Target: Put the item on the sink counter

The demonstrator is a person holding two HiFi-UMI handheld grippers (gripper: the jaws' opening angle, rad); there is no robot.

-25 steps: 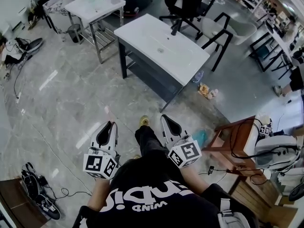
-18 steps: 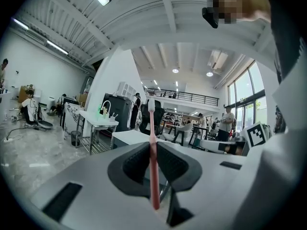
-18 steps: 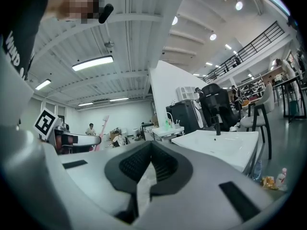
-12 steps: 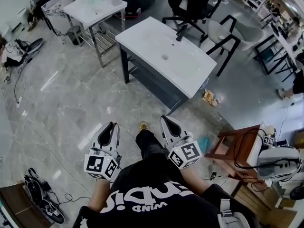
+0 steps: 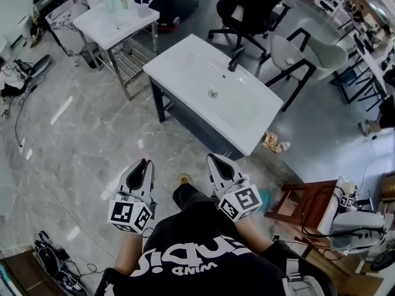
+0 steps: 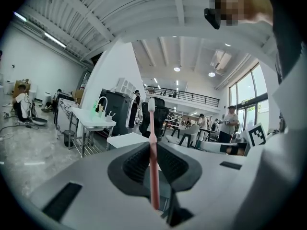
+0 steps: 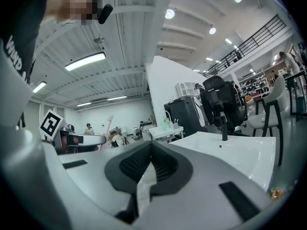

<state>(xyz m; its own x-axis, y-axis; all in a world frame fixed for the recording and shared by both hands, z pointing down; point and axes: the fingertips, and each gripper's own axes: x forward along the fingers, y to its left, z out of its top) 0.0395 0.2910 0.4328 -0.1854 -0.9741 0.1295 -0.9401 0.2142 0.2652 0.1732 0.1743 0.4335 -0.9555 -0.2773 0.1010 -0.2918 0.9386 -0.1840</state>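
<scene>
Risk: toothbrush (image 6: 152, 123), 1 pink unit, gripped low on a thin handle, may pivot or slip to the floor, since the sink counter (image 5: 179, 63) lies well ahead. Left gripper (image 6: 154, 147): jaws narrowly parted, clamped on the upright handle. Right gripper (image 7: 152, 150): jaws together, 0 contents.

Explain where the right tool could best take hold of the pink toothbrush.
Probably the bare pink handle between the left tool and the white head, coming level from the right. The toothbrush stands upright, clamped by its lower part, so that stretch is free.
</scene>
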